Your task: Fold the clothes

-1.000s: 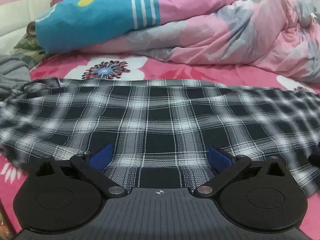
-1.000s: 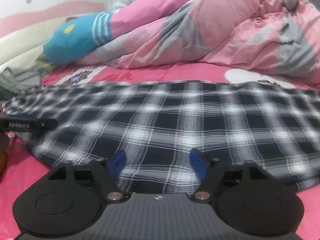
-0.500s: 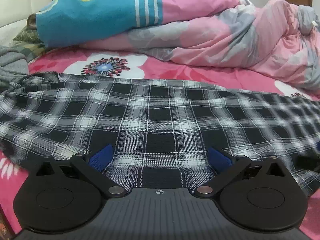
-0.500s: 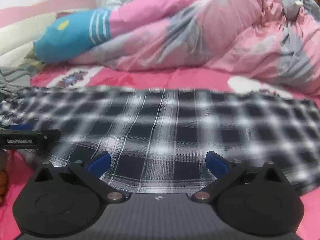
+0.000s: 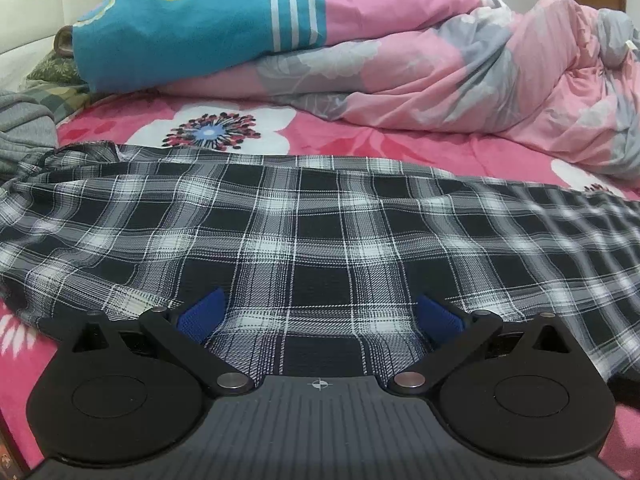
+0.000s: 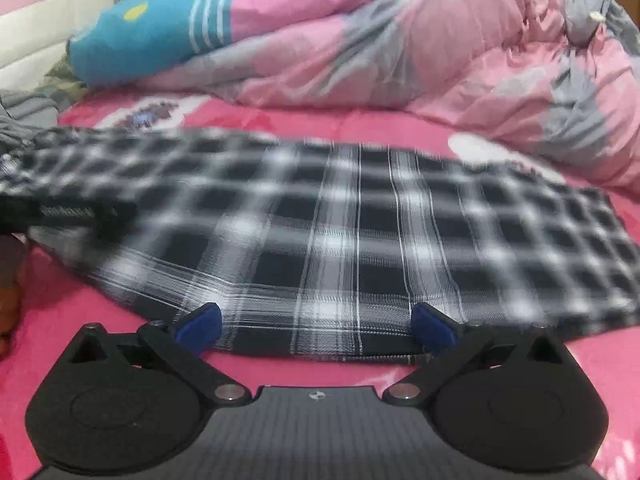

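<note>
A black-and-white plaid garment [image 5: 320, 220] lies spread flat across the pink floral sheet [image 5: 224, 132]. My left gripper [image 5: 320, 312] is open, its blue pads wide apart over the garment's near edge, with cloth lying loose between them. In the right wrist view the same garment [image 6: 360, 240] is blurred, and its near hem runs just ahead of my right gripper [image 6: 316, 322]. That gripper is open wide and nothing is pinched in it. A black finger [image 6: 68, 212] of the left gripper shows at the left edge, over the cloth.
A bunched pink and grey duvet [image 5: 440, 60] and a blue pillow [image 5: 192, 28] fill the far side of the bed. A grey knit garment [image 5: 20, 128] lies at the left edge. A white headboard [image 5: 32, 12] stands behind.
The right gripper's jaws spread from partly open to wide and it drew back, so the garment's near hem and pink sheet now show before it. The left gripper stayed put.
</note>
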Motion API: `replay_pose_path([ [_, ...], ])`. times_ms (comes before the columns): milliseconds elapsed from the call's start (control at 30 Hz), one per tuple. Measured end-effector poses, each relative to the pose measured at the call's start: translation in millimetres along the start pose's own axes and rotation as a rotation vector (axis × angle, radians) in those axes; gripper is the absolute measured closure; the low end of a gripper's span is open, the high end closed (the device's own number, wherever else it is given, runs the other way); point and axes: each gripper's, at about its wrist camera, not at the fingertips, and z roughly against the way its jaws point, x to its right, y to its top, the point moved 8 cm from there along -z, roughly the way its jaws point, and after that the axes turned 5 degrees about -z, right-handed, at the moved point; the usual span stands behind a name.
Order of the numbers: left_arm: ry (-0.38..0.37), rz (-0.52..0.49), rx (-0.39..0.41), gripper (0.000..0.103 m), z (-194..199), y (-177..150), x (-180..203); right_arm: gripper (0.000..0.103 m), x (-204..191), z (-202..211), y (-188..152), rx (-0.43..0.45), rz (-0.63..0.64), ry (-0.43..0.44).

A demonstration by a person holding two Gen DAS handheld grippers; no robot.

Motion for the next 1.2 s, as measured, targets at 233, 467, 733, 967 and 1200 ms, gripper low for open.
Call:
replay_pose_path([
  [233, 0.0, 0.0, -0.001, 0.0, 0.4, -0.2, 0.4, 0.0, -22.2, -1.1, 21.2, 0.063, 0.046, 0.03],
  [467, -0.007, 0.006, -0.001, 0.0, 3.0, -1.2, 2.1, 0.0, -22.1, -30.7, -1.9, 0.006, 0.007, 0.068],
  [733, -0.001, 0.005, -0.002, 0.0, 4.9, -2.1, 3.1, 0.0, -22.8, -29.7, -4.0, 0.017, 0.006, 0.07],
  [967, 0.006, -0.006, -0.002, 0.0, 6.2, -2.6, 3.9, 0.0, -22.2, -29.4, -4.5, 0.024, 0.002, 0.072],
  [1200, 0.006, -0.009, -0.001, 0.0, 6.4, -2.7, 3.2, 0.0, -21.2, -29.2, -4.4, 0.03, 0.003, 0.073],
])
